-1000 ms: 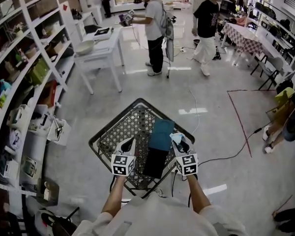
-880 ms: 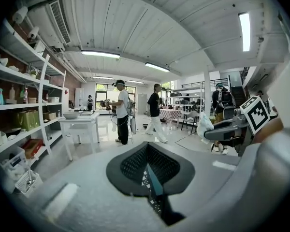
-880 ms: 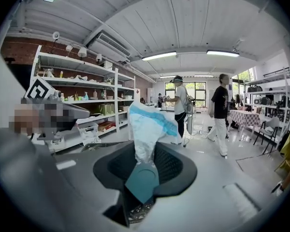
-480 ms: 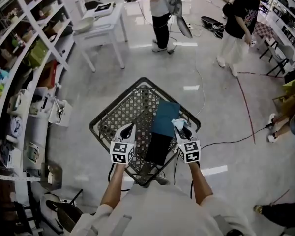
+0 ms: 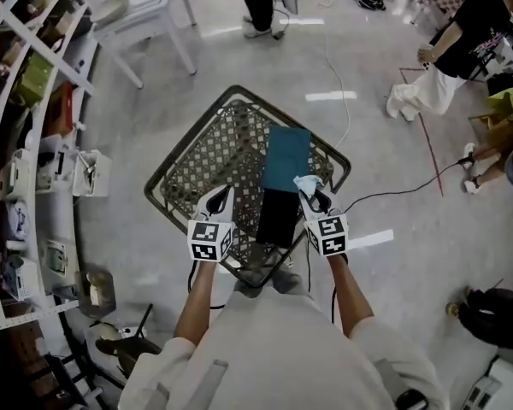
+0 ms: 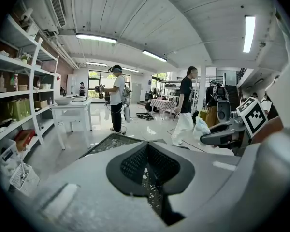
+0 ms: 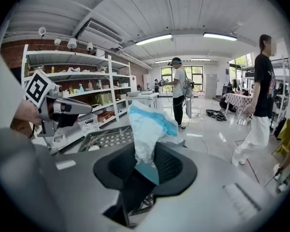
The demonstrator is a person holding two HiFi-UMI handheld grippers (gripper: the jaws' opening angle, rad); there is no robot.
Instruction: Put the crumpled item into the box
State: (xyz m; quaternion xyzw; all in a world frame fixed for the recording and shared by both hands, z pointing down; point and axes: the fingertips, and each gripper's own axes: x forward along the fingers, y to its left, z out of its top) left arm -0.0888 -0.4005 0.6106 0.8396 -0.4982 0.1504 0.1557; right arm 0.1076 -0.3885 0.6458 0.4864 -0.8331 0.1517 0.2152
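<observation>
A crumpled white and light-blue item [image 5: 308, 184] [image 7: 147, 124] sticks up between the jaws of my right gripper [image 5: 315, 196] [image 7: 147, 159], which is shut on it. It hangs over the right edge of a black mesh table [image 5: 209, 156]. On that table lies a flat teal box [image 5: 286, 158], with a flat black piece [image 5: 278, 216] right in front of it. My left gripper [image 5: 219, 200] [image 6: 147, 146] is over the table's near left part, its jaws together with nothing between them. The left gripper view also shows the right gripper [image 6: 222, 134] with the crumpled item [image 6: 201, 127].
White shelves [image 5: 21, 101] full of goods line the left side. A white table [image 5: 145, 20] stands at the back left. A person in black [image 5: 462, 54] stands at the back right, another [image 6: 117, 98] further back. A cable [image 5: 393, 190] runs across the floor on the right.
Both grippers have sunk closer to the mesh table while the head view tipped further down. The crumpled item stays in the right gripper. The person in black has walked off to the right.
</observation>
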